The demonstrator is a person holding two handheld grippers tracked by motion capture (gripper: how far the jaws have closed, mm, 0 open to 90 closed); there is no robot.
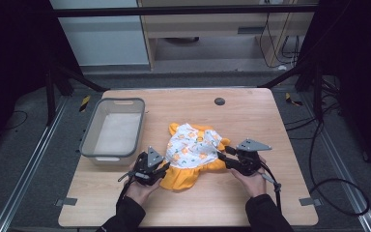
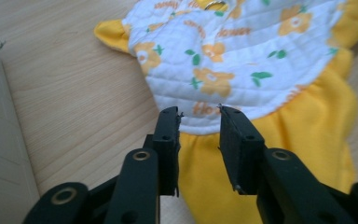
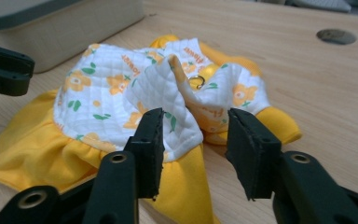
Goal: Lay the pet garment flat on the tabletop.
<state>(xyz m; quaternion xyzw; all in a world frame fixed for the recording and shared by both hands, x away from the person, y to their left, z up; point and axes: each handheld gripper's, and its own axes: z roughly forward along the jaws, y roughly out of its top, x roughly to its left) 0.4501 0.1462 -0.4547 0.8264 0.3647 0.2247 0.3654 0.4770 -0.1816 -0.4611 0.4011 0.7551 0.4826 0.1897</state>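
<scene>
Nearest you, your left gripper (image 1: 150, 170) and right gripper (image 1: 235, 158) both stand released, jaws apart beside the little yellow dress (image 1: 193, 154) lying mid-table, apparently unfolded, and the grey basket (image 1: 90, 137) beyond waits.

White quilted bodice of small dress (image 1: 193, 147) printed with orange flowers, green leaves and orange lettering; yellow ruffled skirt and yellow sleeves, just ahead of black left gripper (image 2: 199, 116) and black right gripper (image 3: 196, 123). Grey bin (image 1: 89, 140) with pale inside, beyond left gripper. Light wood-grain table (image 1: 251, 116) with dark round plug (image 1: 220, 101), far past right gripper.
</scene>
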